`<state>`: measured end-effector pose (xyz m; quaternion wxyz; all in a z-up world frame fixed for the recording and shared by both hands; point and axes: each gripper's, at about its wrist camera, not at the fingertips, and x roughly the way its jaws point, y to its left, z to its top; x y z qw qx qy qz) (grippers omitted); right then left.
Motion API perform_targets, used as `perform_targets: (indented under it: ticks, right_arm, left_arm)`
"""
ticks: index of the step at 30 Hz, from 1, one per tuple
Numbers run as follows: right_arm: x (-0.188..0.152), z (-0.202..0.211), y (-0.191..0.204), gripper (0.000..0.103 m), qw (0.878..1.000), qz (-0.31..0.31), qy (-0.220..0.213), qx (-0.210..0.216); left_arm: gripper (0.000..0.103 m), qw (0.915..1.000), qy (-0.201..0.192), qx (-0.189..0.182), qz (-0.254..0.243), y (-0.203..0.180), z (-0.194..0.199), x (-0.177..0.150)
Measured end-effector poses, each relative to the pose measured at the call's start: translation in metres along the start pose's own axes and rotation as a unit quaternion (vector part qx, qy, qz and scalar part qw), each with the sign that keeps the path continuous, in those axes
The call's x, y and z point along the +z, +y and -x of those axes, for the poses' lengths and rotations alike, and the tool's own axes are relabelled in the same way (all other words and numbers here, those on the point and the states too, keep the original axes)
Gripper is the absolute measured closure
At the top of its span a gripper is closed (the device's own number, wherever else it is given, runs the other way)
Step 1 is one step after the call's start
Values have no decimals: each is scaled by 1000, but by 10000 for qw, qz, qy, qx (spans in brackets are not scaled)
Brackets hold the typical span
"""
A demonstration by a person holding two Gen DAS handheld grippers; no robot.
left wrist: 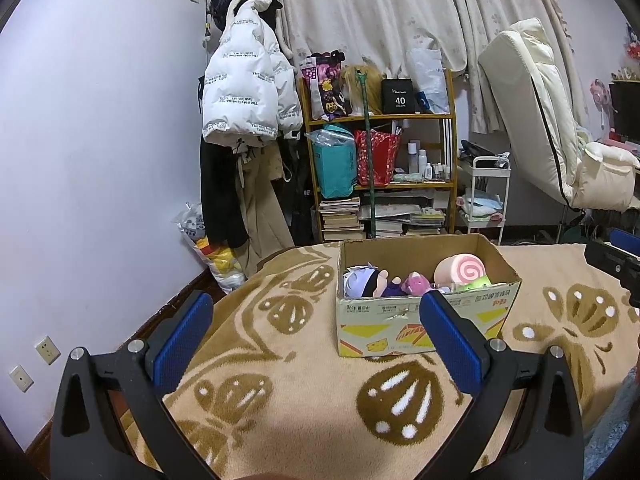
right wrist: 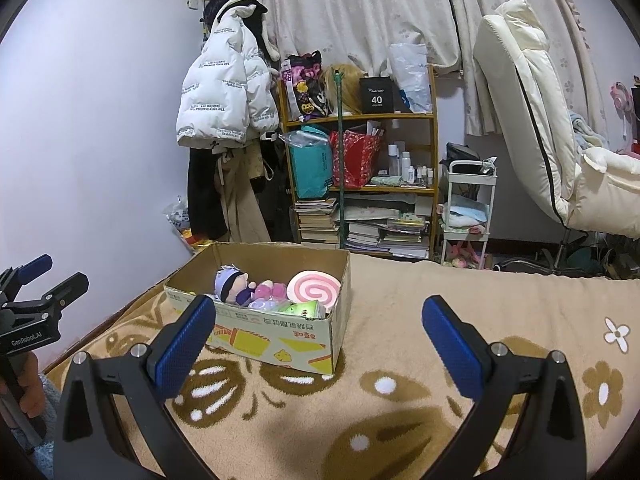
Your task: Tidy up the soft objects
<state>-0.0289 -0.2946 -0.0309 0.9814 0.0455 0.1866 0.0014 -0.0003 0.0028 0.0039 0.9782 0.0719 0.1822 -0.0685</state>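
Both tongs (left wrist: 316,320) (right wrist: 318,322) agape (empty); toys in box (left wrist: 424,320).

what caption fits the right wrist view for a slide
Right gripper, jaws open and empty, above a patterned blanket, facing a cardboard box of plush toys.

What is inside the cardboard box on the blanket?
The cardboard box holds a pale-haired doll, a pink plush, a pink swirl roll cushion and something green. Anything beneath them is covered.
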Motion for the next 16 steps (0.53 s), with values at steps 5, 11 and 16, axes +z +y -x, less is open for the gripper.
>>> perform_targets:
  ticks: [5, 11, 16]
  right_arm:
    - [0, 0, 0, 0, 10000, -1, -3, -2]
    - [0, 0, 0, 0, 10000, -6, -2, 1]
    - [0, 1, 0, 0, 10000, -2, -3, -2]
  left_arm:
    - [1, 10000, -8, -26, -30, -2, 0, -2]
    - [1, 10000, -2, -37, -30, -1, 0, -4]
    - [1, 10000, 6, -28, -42, 0, 0, -4]
